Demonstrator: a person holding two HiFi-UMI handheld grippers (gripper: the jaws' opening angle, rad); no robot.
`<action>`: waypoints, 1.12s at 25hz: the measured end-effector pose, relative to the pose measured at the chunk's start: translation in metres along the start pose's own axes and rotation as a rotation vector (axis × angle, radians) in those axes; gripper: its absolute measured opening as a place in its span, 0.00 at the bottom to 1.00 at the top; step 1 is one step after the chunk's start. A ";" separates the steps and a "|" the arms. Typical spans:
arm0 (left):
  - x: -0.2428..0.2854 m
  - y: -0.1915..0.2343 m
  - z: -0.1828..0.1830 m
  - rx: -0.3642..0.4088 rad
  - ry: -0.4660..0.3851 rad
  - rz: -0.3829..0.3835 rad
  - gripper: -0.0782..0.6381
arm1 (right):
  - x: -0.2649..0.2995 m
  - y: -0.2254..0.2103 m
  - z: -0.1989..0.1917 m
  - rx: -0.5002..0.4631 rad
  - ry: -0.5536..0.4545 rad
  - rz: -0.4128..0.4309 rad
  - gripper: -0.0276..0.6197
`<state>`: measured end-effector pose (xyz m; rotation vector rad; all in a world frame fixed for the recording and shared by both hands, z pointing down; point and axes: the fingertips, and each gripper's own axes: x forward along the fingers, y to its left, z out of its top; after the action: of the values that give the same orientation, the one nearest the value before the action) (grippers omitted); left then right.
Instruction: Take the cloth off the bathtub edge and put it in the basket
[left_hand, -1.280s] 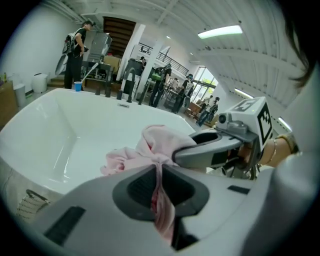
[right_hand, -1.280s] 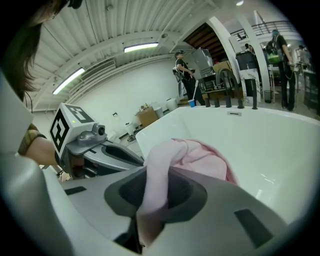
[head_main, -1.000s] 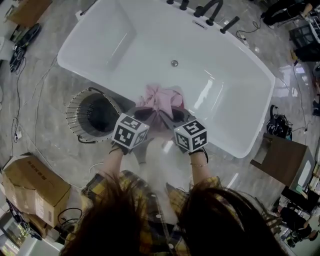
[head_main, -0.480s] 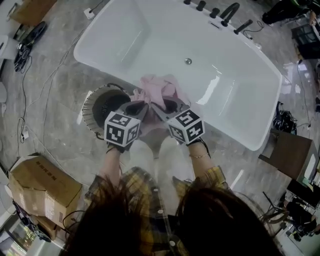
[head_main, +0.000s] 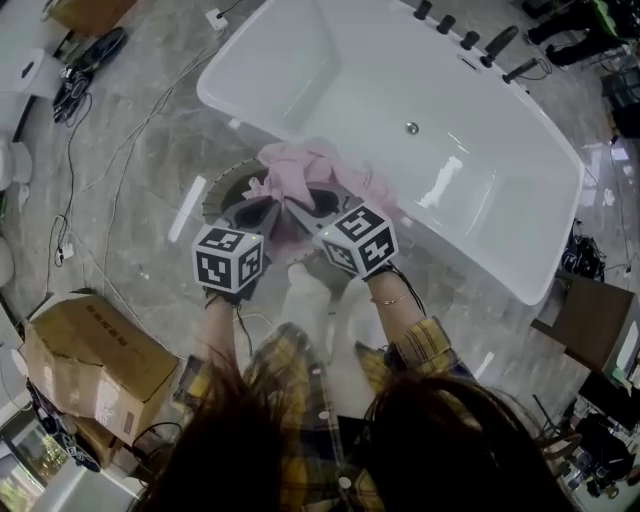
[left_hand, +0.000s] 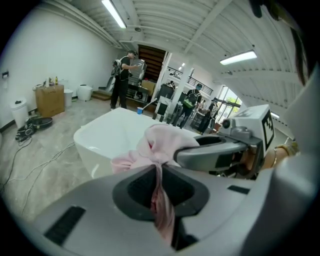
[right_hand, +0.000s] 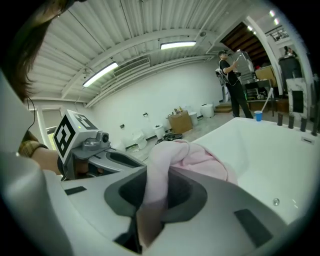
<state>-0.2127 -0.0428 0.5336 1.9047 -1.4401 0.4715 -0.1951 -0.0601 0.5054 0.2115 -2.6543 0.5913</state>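
A soft pink cloth (head_main: 312, 172), bunched into loose folds and rolls, is held up between two hand-held grippers. In the head view it lies over the mouth of the basket (head_main: 222, 191) and the near rim of the bathtub (head_main: 335, 70) (whether it touches either one cannot be told from above). The basket is round, with thin wire ribs and a dark inside, and stands on the floor (head_main: 140, 215) just beside the tub wall. The tub is a smooth, glossy white oval-cornered shell with a small metal drain (head_main: 411, 128) and black tap fittings (head_main: 470, 40) along its far rim. The floor is polished grey stone with pale veins.

The left hand-held gripper (head_main: 265, 208) is clenched on a thin pleat of the cloth, its grey jaws almost meeting around the fabric. The right hand-held gripper (head_main: 318, 203) is clamped on a thicker roll of the same cloth, its jaws a little wider. Both are matte grey moulded plastic, and each bears a cube printed with black-and-white square markers. The two forearms reach forward from the body in yellow plaid sleeves (head_main: 270, 360), the right wrist wearing a thin bracelet (head_main: 388, 300). The grippers tilt downward and converge in a V, tips close together.

A brown cardboard box (head_main: 85, 355) sits on the floor at the left.
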 end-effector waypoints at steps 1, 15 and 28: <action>-0.010 0.009 -0.002 -0.007 -0.007 0.016 0.18 | 0.009 0.010 0.003 -0.005 -0.001 0.017 0.18; -0.150 0.120 -0.056 -0.153 -0.071 0.263 0.18 | 0.123 0.159 0.025 -0.044 0.002 0.300 0.18; -0.240 0.176 -0.120 -0.326 -0.108 0.465 0.18 | 0.188 0.262 0.009 -0.090 0.078 0.533 0.18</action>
<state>-0.4403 0.1823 0.5144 1.3552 -1.9107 0.3203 -0.4290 0.1605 0.4801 -0.5493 -2.6495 0.6182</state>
